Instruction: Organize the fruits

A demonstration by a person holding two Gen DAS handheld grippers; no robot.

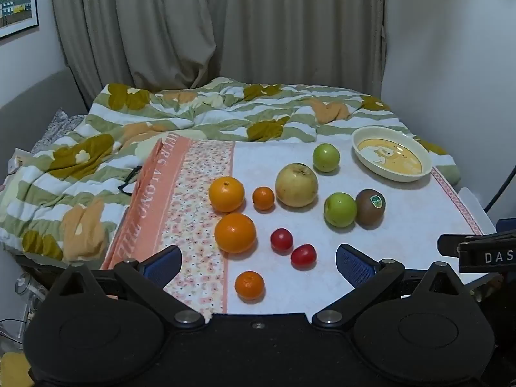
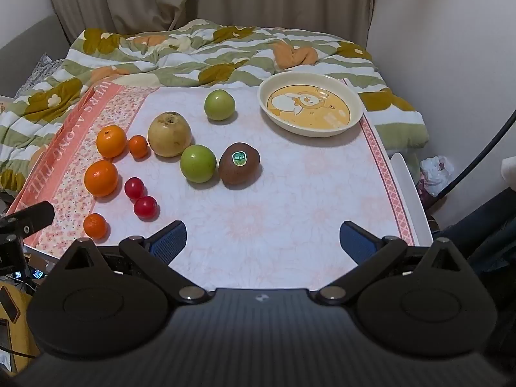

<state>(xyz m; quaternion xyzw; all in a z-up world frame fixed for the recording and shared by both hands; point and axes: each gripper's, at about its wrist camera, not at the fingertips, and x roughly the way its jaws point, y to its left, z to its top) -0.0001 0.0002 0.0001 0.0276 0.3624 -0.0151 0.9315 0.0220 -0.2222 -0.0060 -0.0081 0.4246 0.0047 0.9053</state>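
Note:
Fruit lies on a white and pink cloth-covered table (image 2: 290, 187). Two large oranges (image 1: 226, 193) (image 1: 235, 233), two small mandarins (image 1: 263, 198) (image 1: 249, 285), two red tomatoes (image 1: 281, 240) (image 1: 303, 255), a yellow pear (image 1: 296, 185), two green apples (image 1: 326, 157) (image 1: 340, 209) and a brown kiwi (image 1: 370, 207) with a sticker. A cream plate (image 2: 267, 103) with a bear picture stands empty at the back right. My left gripper (image 1: 258, 261) is open above the near edge, over the nearest mandarin. My right gripper (image 2: 262, 242) is open and empty, in front of the kiwi (image 2: 239, 163).
A green, white and yellow floral duvet (image 1: 193, 113) lies bunched behind and left of the table. Grey curtains (image 1: 225, 25) hang behind. A white wall is at the right. The other gripper's body (image 1: 483, 251) shows at the right edge of the left wrist view.

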